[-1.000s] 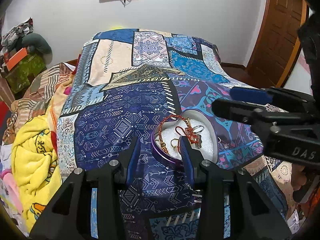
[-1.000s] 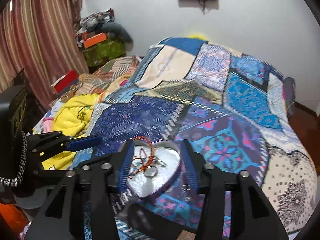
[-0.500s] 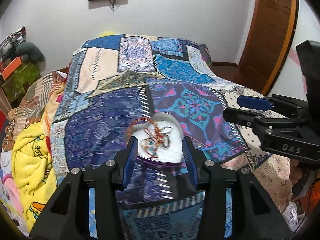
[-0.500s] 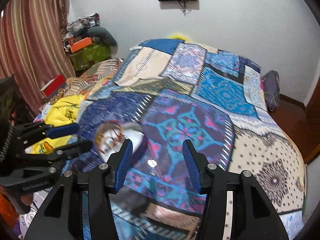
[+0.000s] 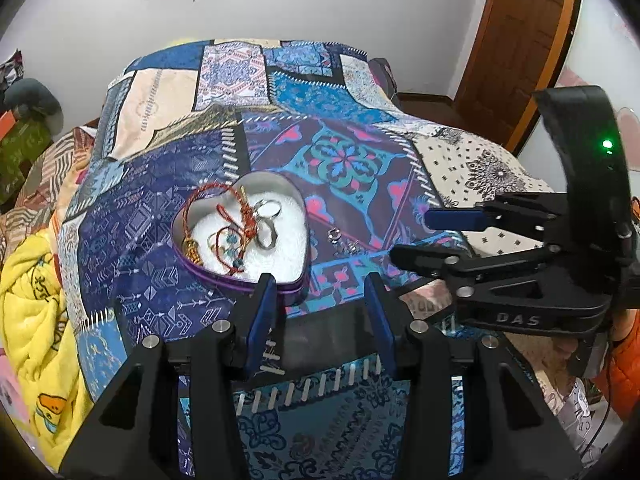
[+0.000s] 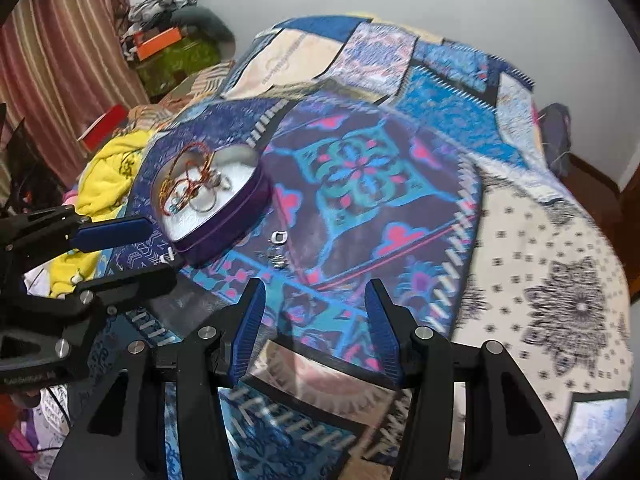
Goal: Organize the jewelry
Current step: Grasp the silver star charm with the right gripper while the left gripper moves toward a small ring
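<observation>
- Left tongs (image 5: 318,312) hover apart, empty, just short of the heart-shaped tin (image 5: 240,232) holding bracelets and rings on the bed.
- Loose ring (image 6: 279,237) lies beside it; right tongs (image 6: 314,328) gape, lined up, probably to collect it.

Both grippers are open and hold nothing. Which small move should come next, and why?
Probably bring the right gripper down over the small silver pieces lying loose on the quilt beside the heart-shaped tin. The tin already holds the cords and rings, these pieces lie outside it, and the right gripper's open jaws point nearly at them.
</observation>
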